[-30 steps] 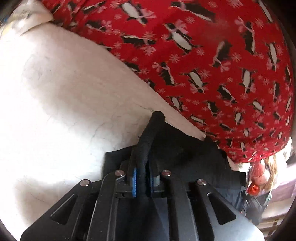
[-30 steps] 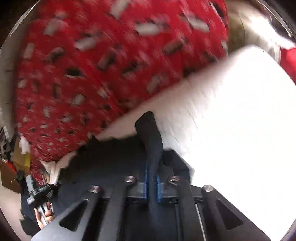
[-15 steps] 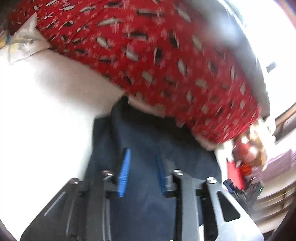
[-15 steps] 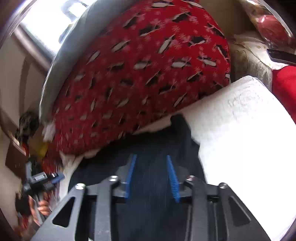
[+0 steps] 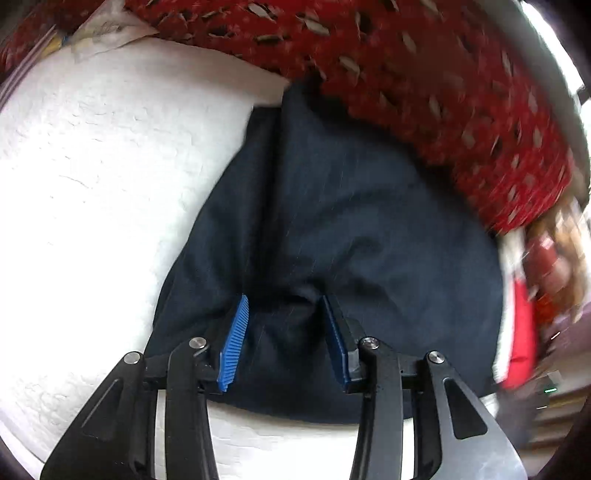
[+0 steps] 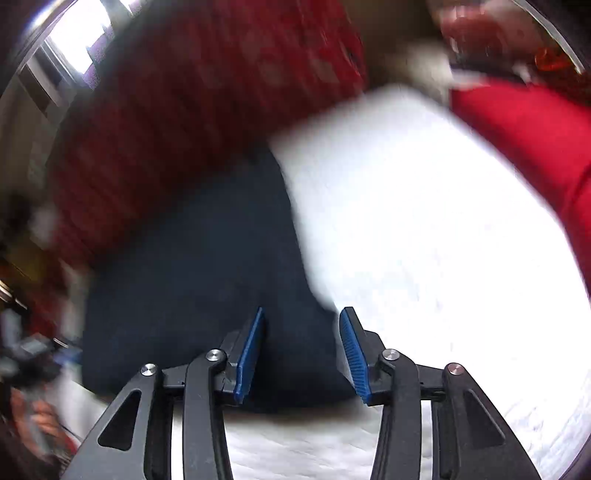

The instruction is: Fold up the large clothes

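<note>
Since a second ago both tongs have let go: each had a black fold pinched tight between its blue pads, and now the cloth is out of the pads and lies flat. Both views have also slid back, so more of the garment shows.

Left tongs (image 5: 282, 321): jaws partly apart and opening, pads clear of the fabric, nothing gripped; the garment (image 5: 332, 229) lies below and beyond them. Right tongs (image 6: 301, 330): same, jaws partly apart and opening, nothing pressed between the pads, with the garment's (image 6: 192, 280) right edge running under the gap.

Surface: a white textured bed (image 5: 103, 192), bright and overexposed in the right view (image 6: 424, 236). A red patterned blanket (image 5: 443, 92) is bunched along the far side, touching the garment's far end; in the right view (image 6: 192, 122) it is motion-blurred. Crumpled white paper (image 5: 107, 29) sits at the far left corner. A plain red cloth (image 6: 528, 140) lies at the bed's right side. Room clutter at the edges is too blurred to name; a bright window (image 6: 77, 40) shows top left in the right view.

The garment is dark navy, laid flat with soft creases. Its long axis runs from the tongs away toward the blanket, narrowing at the far end. Near edge lies close to the bed's front.
</note>
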